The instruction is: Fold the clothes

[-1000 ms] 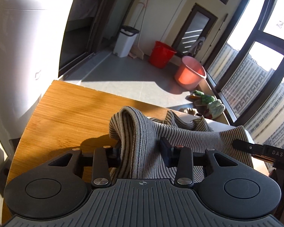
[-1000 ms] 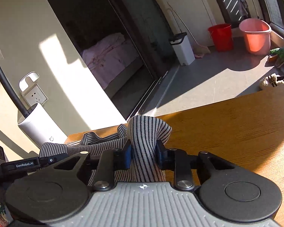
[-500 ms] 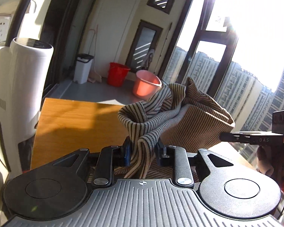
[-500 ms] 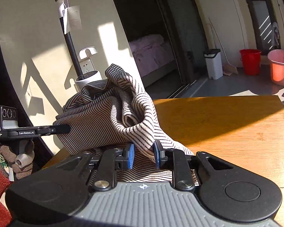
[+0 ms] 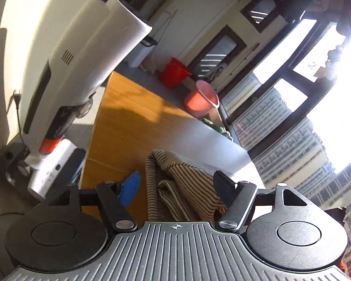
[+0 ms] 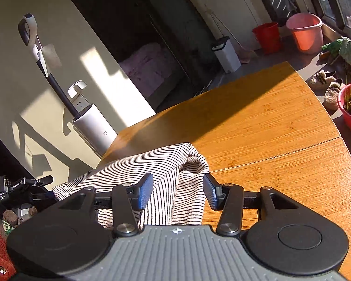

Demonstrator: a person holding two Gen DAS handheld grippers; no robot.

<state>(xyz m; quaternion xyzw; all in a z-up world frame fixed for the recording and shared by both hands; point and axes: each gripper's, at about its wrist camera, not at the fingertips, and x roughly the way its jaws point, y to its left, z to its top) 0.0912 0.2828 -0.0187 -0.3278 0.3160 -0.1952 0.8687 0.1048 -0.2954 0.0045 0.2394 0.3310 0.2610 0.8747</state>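
Left wrist only: blue pad on one finger, high-rises at 3 o'clock. Right wrist only: left gripper point(image 6: 41, 181) at 9 o'clock. Both spread wide, left gripper point(image 5: 177, 185) and right gripper point(image 6: 177, 190), gripping nothing. Striped garment point(image 6: 166, 178) heaped between fingers on wooden table point(image 6: 269, 140). Near hem hidden under gripper bodies.

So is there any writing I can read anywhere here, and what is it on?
"DAS": on the left gripper, on its black camera block, in the right wrist view.
"GenRobot.AI": on the same gripper's bar, small but readable.
Small logo on the white cylinder: too small to read.
Hanging tag: nothing legible.
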